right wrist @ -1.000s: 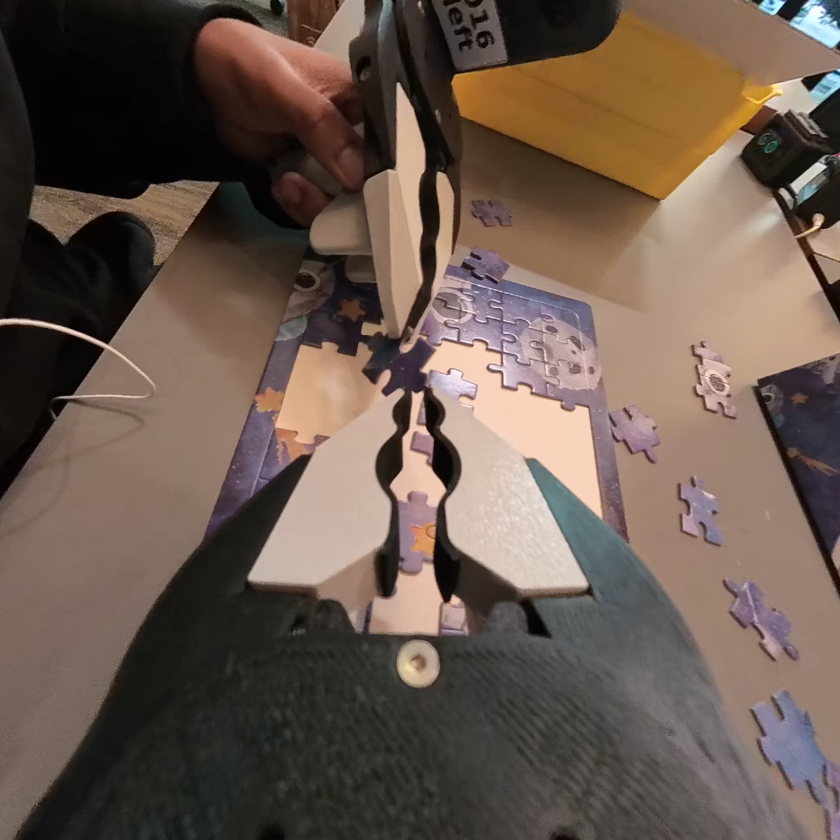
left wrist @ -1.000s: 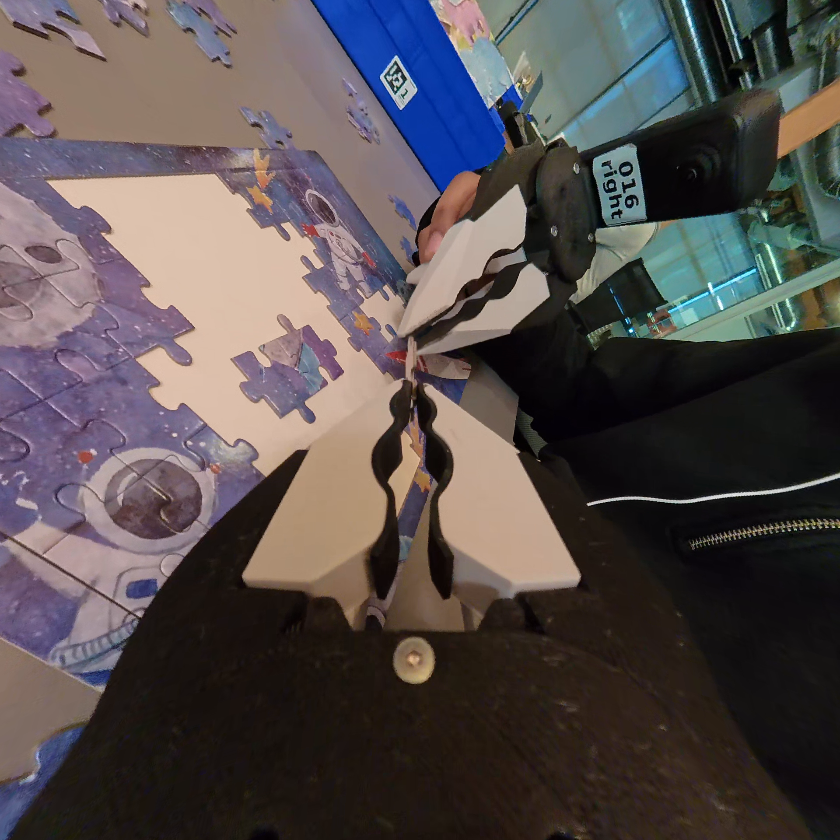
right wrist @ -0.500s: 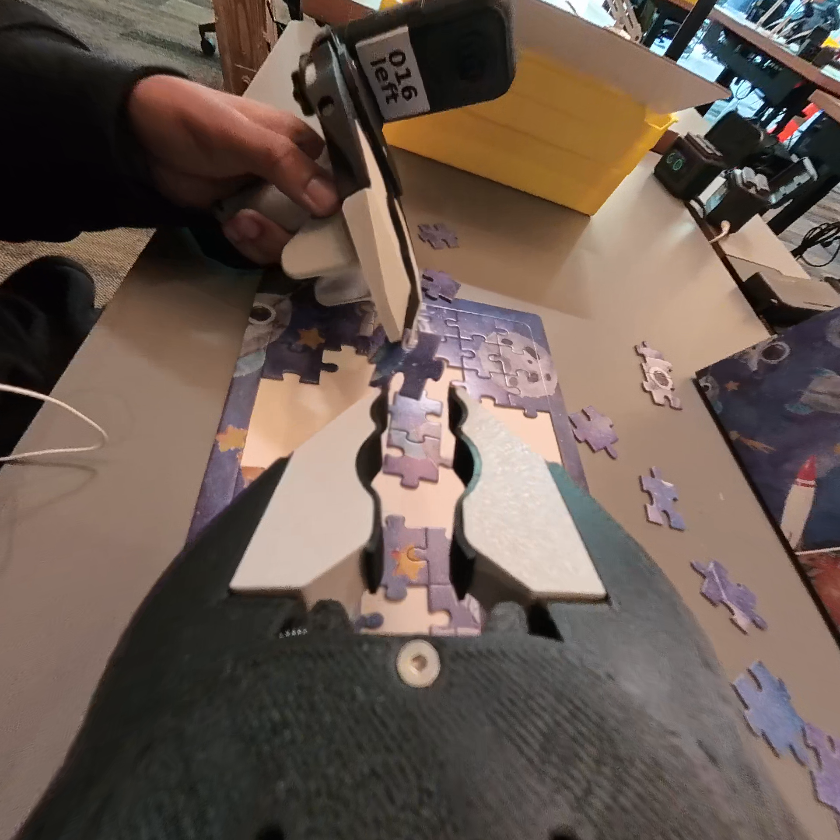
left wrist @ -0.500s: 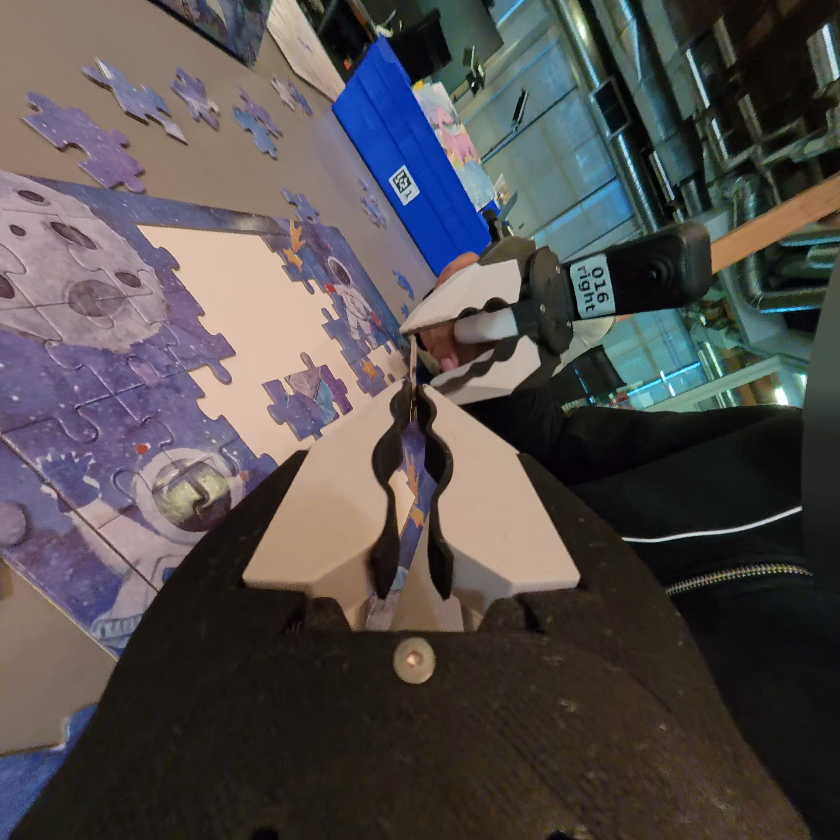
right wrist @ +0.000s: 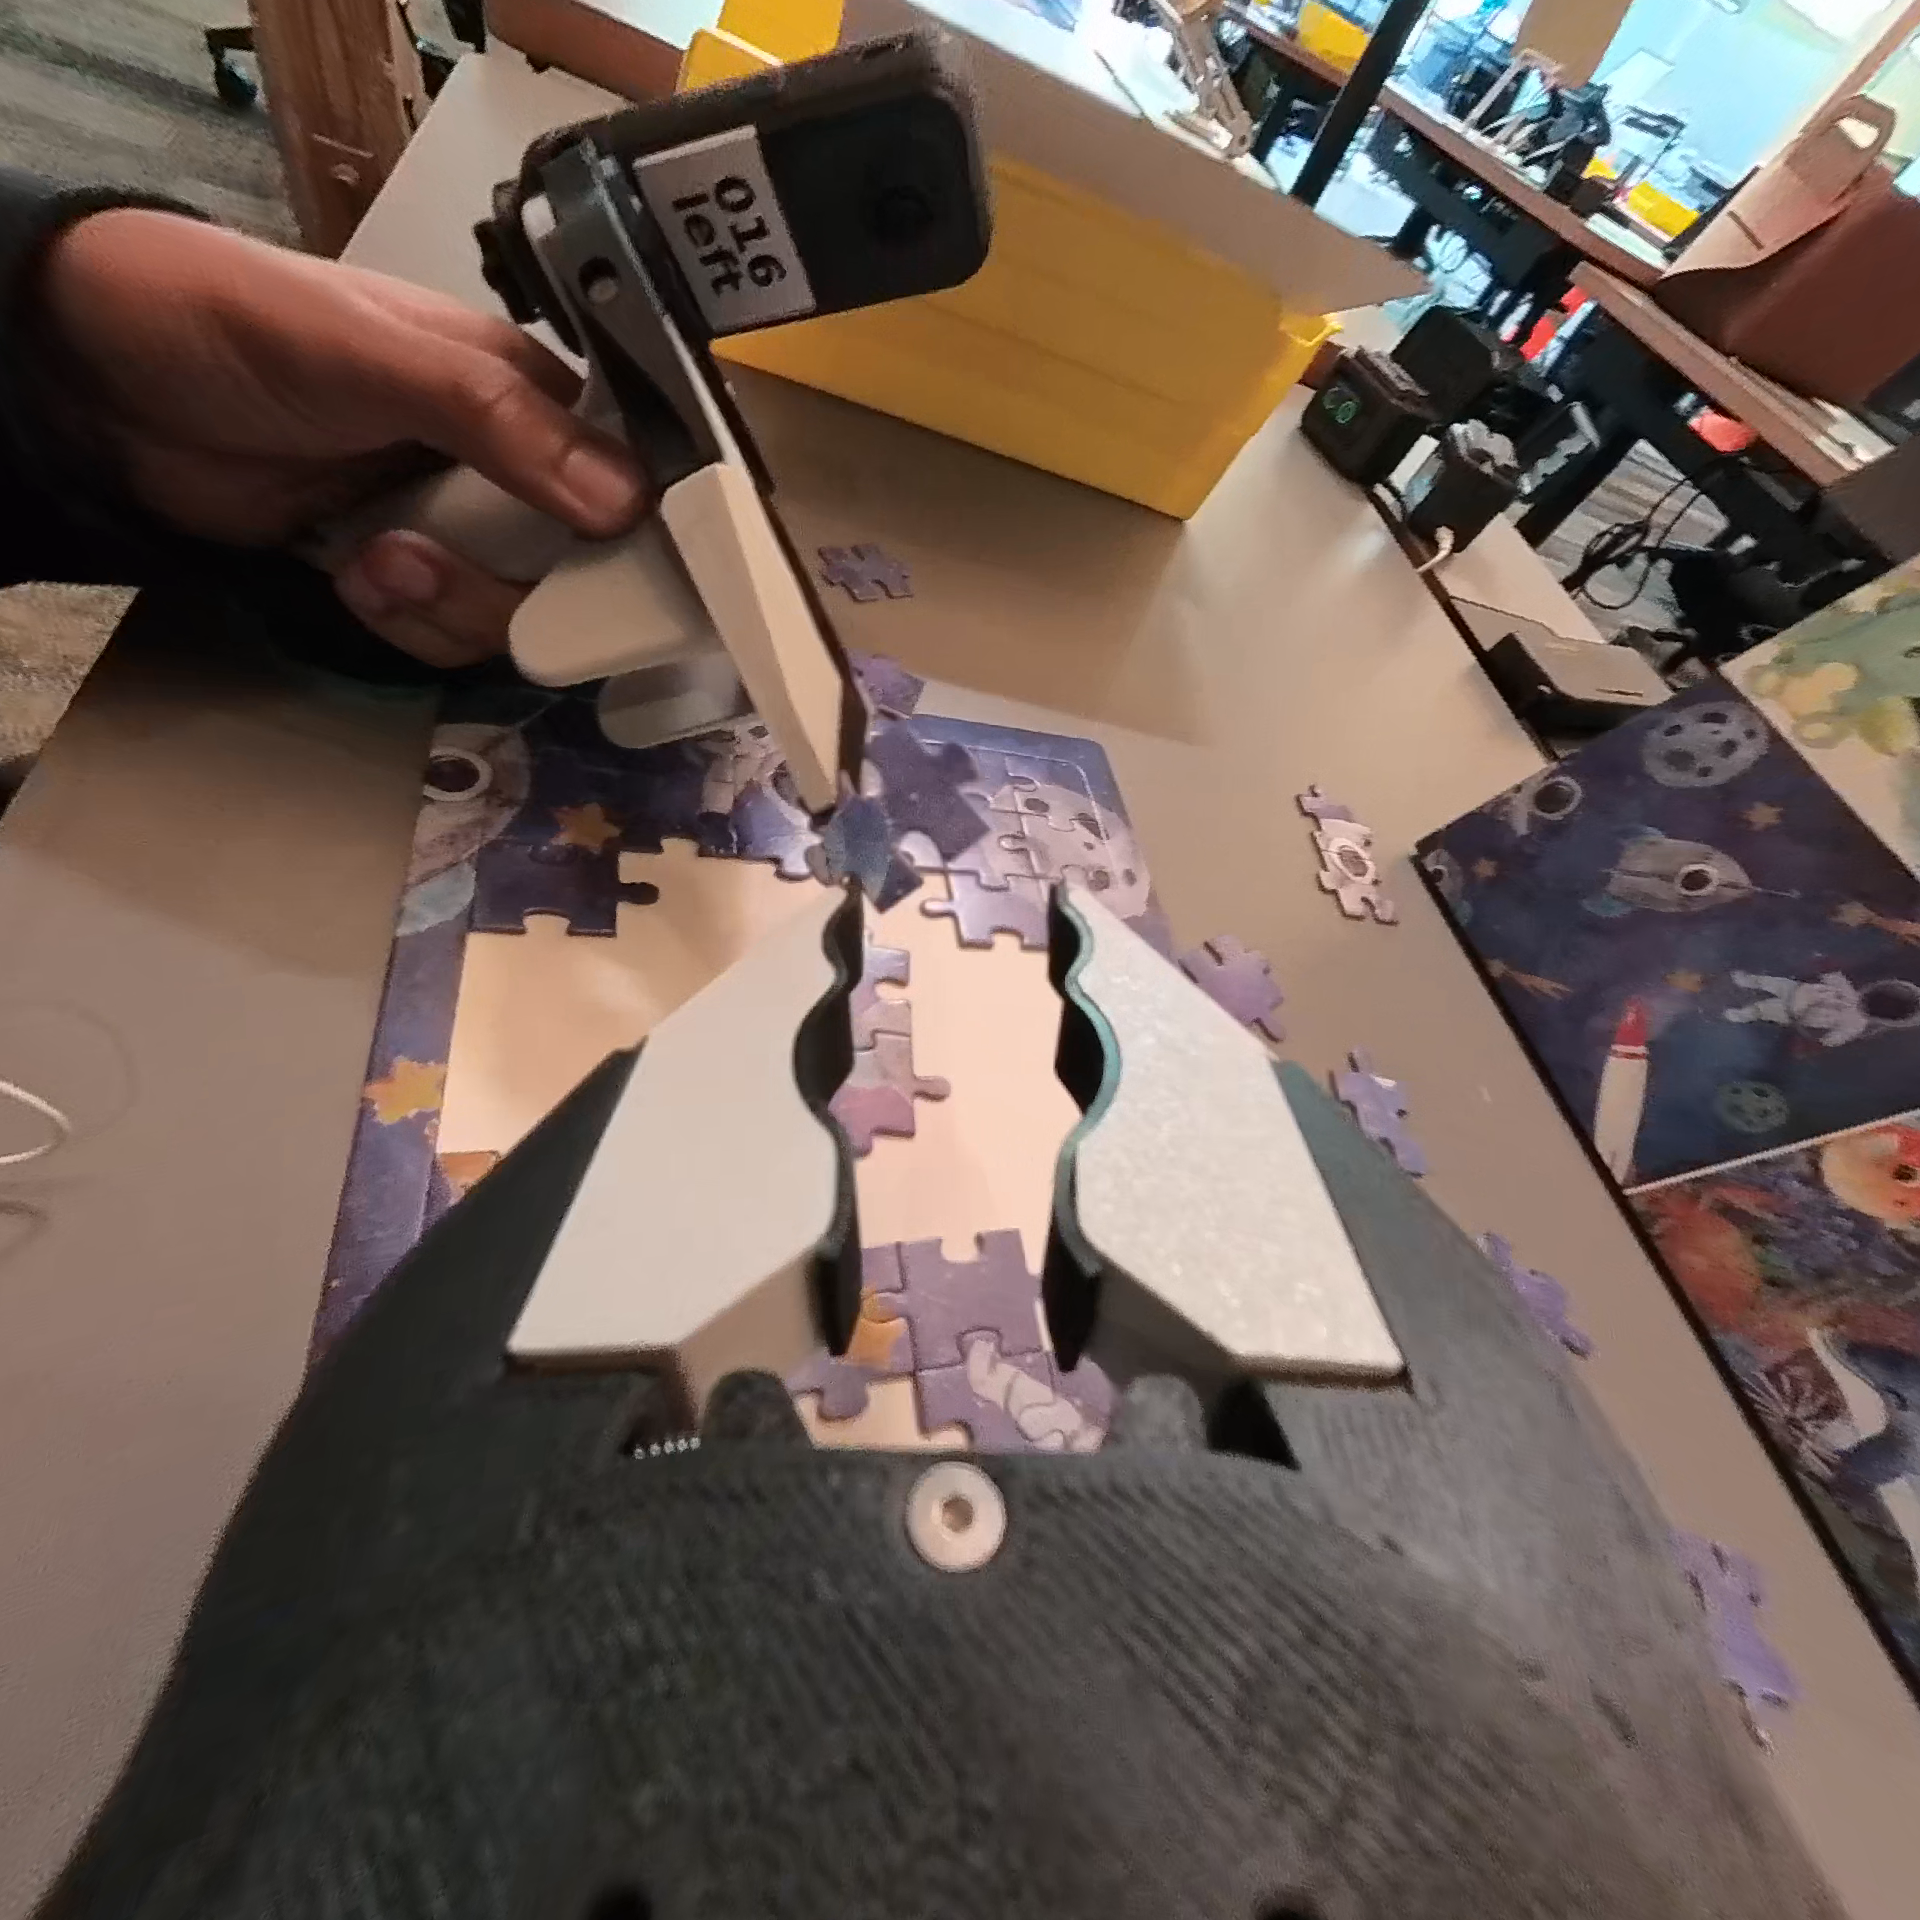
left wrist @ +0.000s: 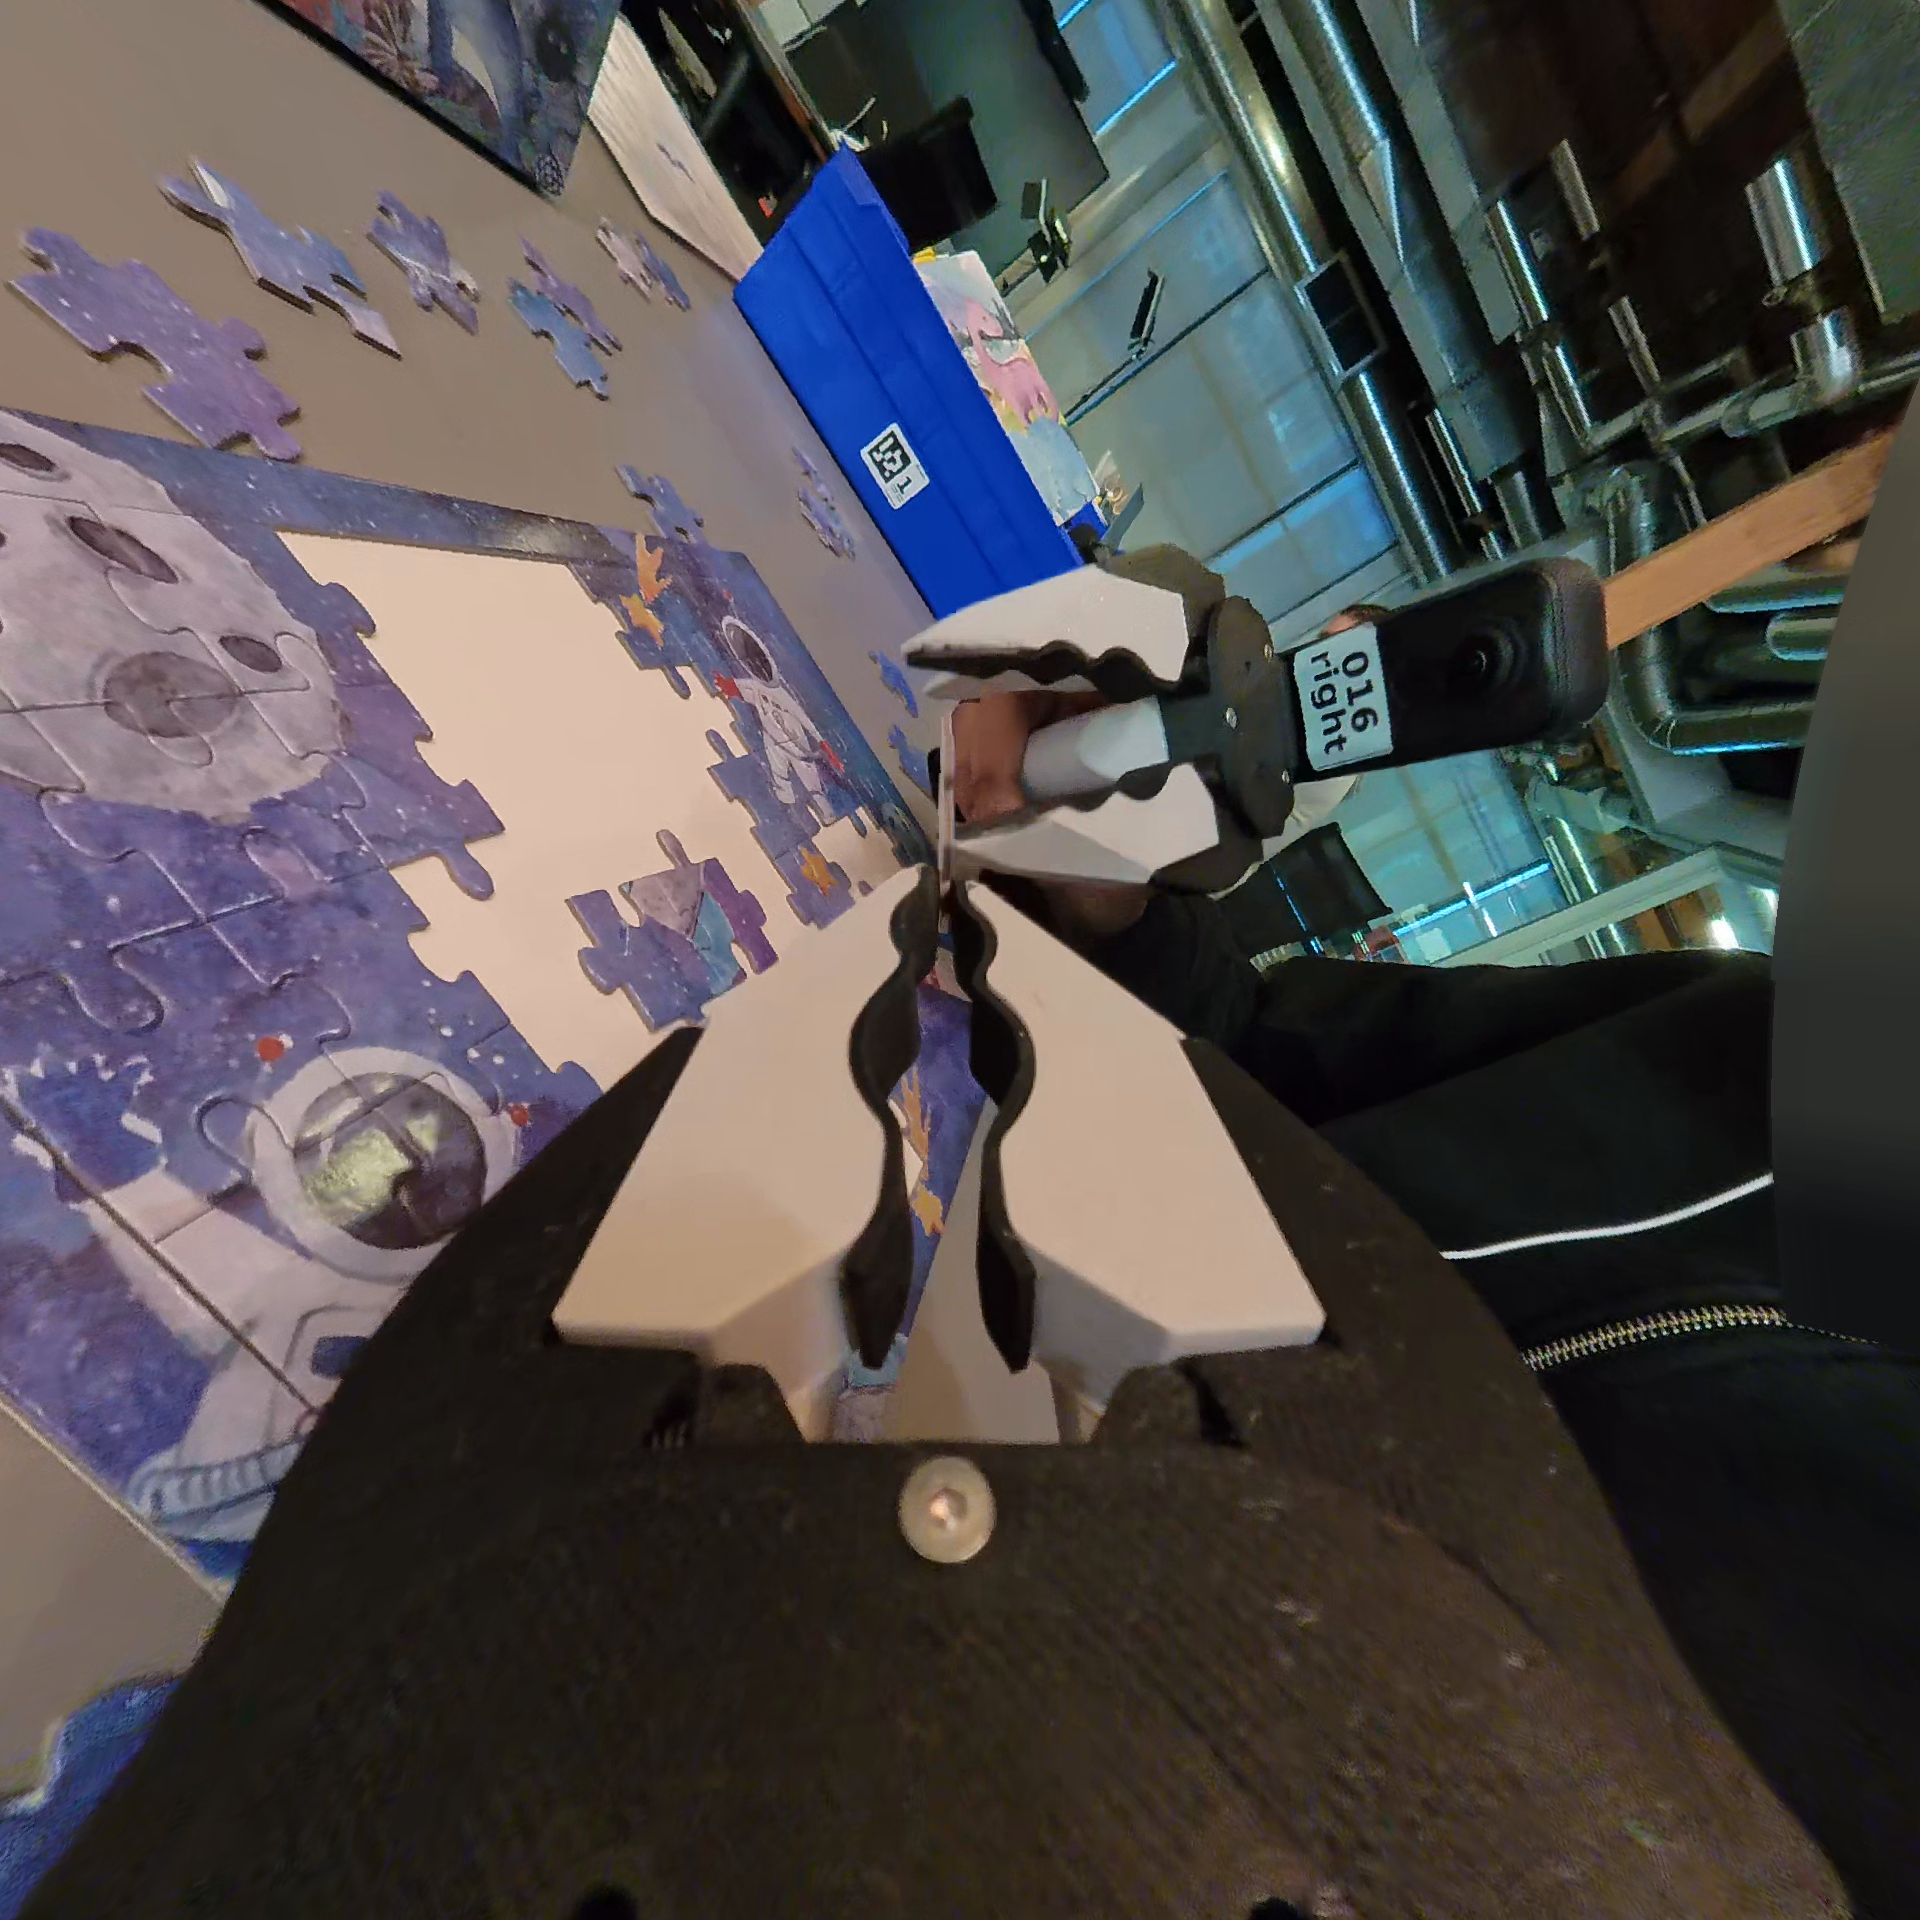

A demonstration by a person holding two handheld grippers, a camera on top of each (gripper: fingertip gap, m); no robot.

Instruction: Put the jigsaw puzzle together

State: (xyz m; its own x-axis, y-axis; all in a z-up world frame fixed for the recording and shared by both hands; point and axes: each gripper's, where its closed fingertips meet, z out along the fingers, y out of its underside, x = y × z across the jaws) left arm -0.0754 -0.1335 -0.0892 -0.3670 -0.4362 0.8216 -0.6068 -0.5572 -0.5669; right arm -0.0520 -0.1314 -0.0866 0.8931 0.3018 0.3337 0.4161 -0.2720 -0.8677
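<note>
- The left gripper (right wrist: 831, 805) is pinching a blue puzzle piece (right wrist: 868, 847) by its edge, holding it on edge in the air above the puzzle tray (right wrist: 416, 997)
- The right gripper (right wrist: 956, 914) is spread, with nothing between its fingers; one fingertip (left wrist: 961, 857) lies just beside the held piece, which shows edge-on as a thin white line (left wrist: 943, 790)
- The tray lies on the grey bench (right wrist: 1091, 644); its pale middle is unfilled apart from a small joined cluster (left wrist: 675, 945), with moon and astronaut sections fitted round the border
- Loose pieces (right wrist: 1351, 862) lie on the bench beside the tray; a yellow bin (right wrist: 1039, 364) stands beyond it, and a picture board (right wrist: 1714, 935) off to one side
- By my reading the piece is in the left gripper's charge alone, not yet laid in the tray
</note>
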